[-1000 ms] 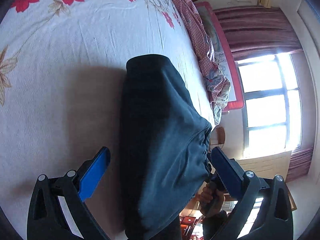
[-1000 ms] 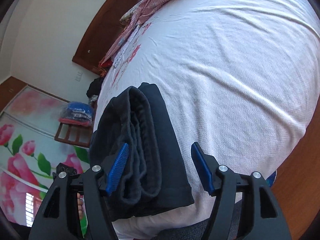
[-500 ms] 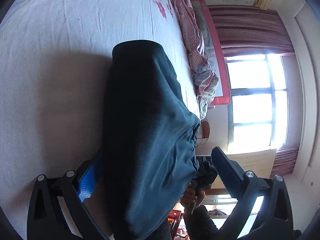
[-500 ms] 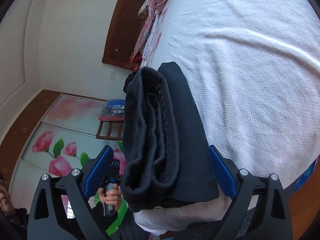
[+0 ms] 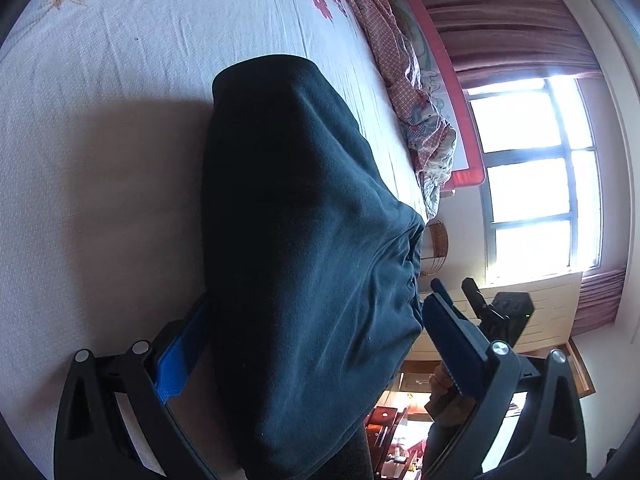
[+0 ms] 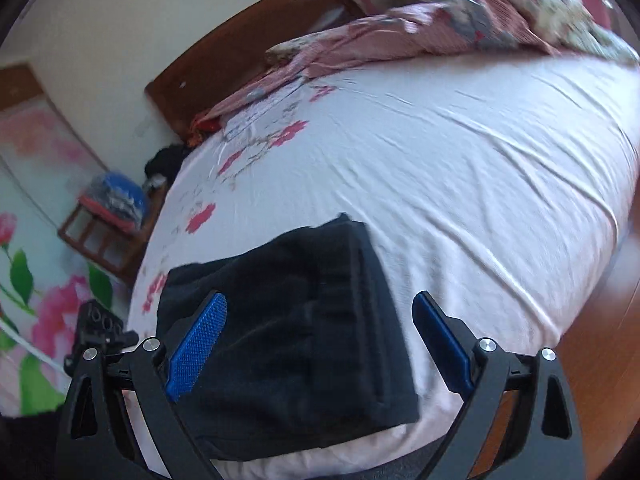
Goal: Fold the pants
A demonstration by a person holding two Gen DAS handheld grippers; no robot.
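Observation:
The dark folded pants [image 5: 304, 248] lie as a thick bundle on the white flowered bedsheet [image 5: 100, 160], near the bed's edge. My left gripper [image 5: 316, 344] is open, its blue pads straddling the near end of the bundle, the left pad tucked under the cloth. In the right wrist view the pants [image 6: 288, 336] show their stacked folded edges. My right gripper [image 6: 320, 344] is open, one pad over the bundle and one over bare sheet [image 6: 440, 200], holding nothing.
A pink crumpled quilt [image 5: 404, 80] lies along the far side of the bed, also in the right wrist view [image 6: 420, 36]. A wooden headboard [image 6: 248, 44], a small stool with clothes [image 6: 112, 208], a window [image 5: 536, 176] and curtains surround the bed.
My right gripper has swung up and back from the bundle, now looking across the bed; the view is blurred by motion. My left gripper stays open around the pants' end.

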